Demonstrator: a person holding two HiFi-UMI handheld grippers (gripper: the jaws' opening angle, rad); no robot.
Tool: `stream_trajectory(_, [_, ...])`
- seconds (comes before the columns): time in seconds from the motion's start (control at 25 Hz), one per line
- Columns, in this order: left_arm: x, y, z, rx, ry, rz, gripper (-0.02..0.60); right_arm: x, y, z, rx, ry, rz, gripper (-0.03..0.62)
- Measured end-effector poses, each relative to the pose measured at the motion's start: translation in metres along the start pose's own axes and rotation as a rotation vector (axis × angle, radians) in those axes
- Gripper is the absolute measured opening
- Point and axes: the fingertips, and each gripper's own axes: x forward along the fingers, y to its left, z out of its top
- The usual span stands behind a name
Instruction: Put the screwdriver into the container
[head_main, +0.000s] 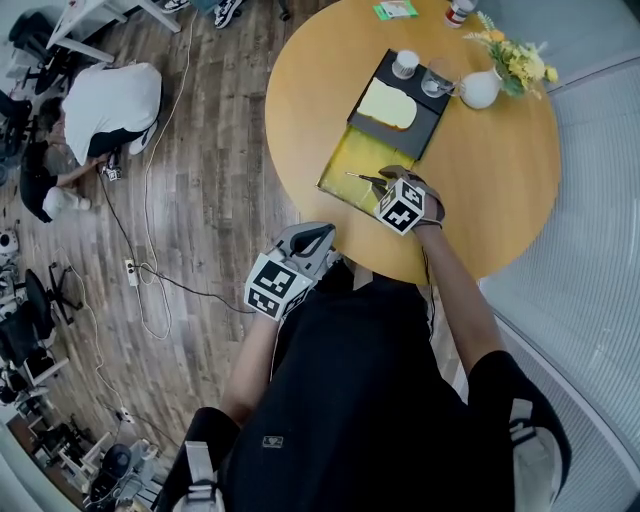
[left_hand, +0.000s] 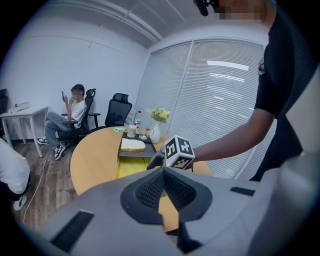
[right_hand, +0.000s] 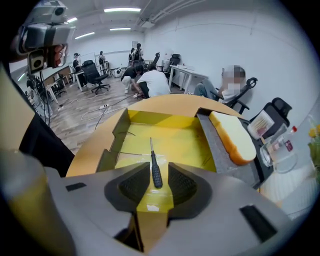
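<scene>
A small black-handled screwdriver (right_hand: 155, 167) lies flat on the floor of the yellow open container (right_hand: 180, 142), its thin shaft pointing away from me. My right gripper (right_hand: 155, 176) hangs just above it, open; the handle shows in the gap and neither pad touches it. In the head view the container (head_main: 343, 168) sits at the near edge of the round table, with the screwdriver (head_main: 364, 179) inside and the right gripper (head_main: 386, 182) over its near end. My left gripper (head_main: 316, 238) is off the table near my body, shut and empty, its tips (left_hand: 162, 172) aimed toward the table.
A black tray (head_main: 428, 112) behind the container carries a slice of bread (head_main: 388, 103), a cup (head_main: 405, 63) and a glass (head_main: 437, 78). A white vase with flowers (head_main: 480, 90) stands beside it. A person crouches on the wooden floor (head_main: 110, 105) among cables.
</scene>
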Motion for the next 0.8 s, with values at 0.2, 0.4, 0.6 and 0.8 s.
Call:
stream_trajectory(0.2, [-0.004,-0.002,0.003,0.019,-0.014,-0.004,0.005,-0.031,-0.006,0.008,0.030,-0.088,-0.099,0.005])
stream_trajectory(0.4, [-0.011,-0.003,0.005,0.035,-0.035,-0.005,0.005,-0.072,0.001,0.020,0.125,-0.204,-0.119,0.005])
stream_trajectory(0.6, [-0.016,-0.007,0.005,0.046,-0.052,-0.011,0.005,-0.114,0.026,0.030,0.210,-0.338,-0.129,0.005])
stream_trajectory(0.8, [-0.022,-0.011,0.012,0.069,-0.075,-0.021,0.005,-0.136,0.049,0.025,0.240,-0.384,-0.153,0.005])
